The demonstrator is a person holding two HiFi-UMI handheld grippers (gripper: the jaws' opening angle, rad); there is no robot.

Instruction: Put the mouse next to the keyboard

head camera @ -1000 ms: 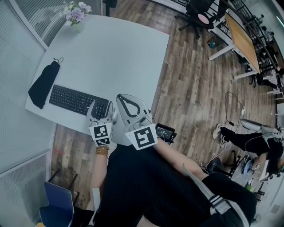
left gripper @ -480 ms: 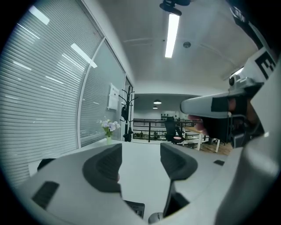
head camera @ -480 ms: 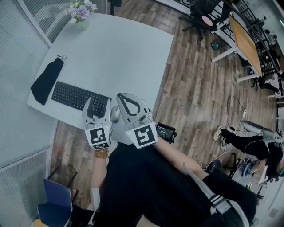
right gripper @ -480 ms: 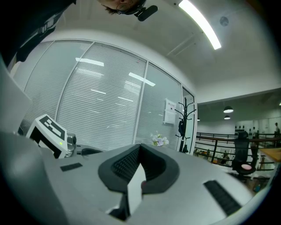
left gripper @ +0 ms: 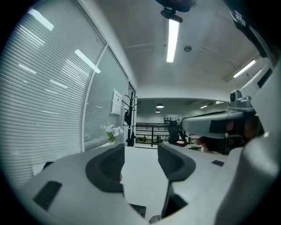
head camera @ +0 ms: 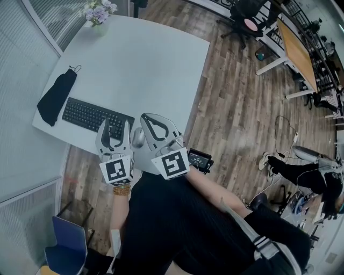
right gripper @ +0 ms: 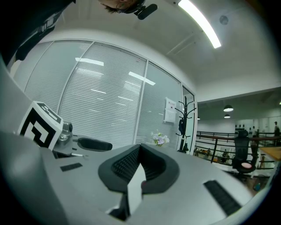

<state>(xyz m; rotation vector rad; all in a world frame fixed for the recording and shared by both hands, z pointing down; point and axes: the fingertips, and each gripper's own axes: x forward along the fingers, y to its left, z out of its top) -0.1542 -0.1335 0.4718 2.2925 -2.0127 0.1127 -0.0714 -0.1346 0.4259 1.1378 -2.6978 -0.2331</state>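
Two claws are hovering side by side over the near edge of the counter (head camera: 145,64), low and left of centre in the head view. The left claw (head camera: 114,128) is standing spread, its jaws having just been closing a little, and its own view is showing nothing between them but bare counter running away toward the flowers (head camera: 99,12). The right claw (head camera: 145,118) is sitting just to its right with its pads pressed together at the tips, and nothing is showing pinched in it. Between the two claws the mouse (head camera: 138,138) is lying on the counter, just right of the left claw's right jaw and just left of the right claw's flank; whether either is touching it I cannot tell. Its long axis is running roughly up and down the frame, much the same way both claws are pointing. Just to its left the keyboard (head camera: 91,115) is stretching toward the upper left, its right end passing under the spread left jaws, so the mouse is already resting close beside that end. Both claws are about equally near, but only the left one is open, so any further nudge would seem to call for it to shift rightward in the frame. Farther left, a black pouch (head camera: 54,99) is lying beyond the keyboard's other end.
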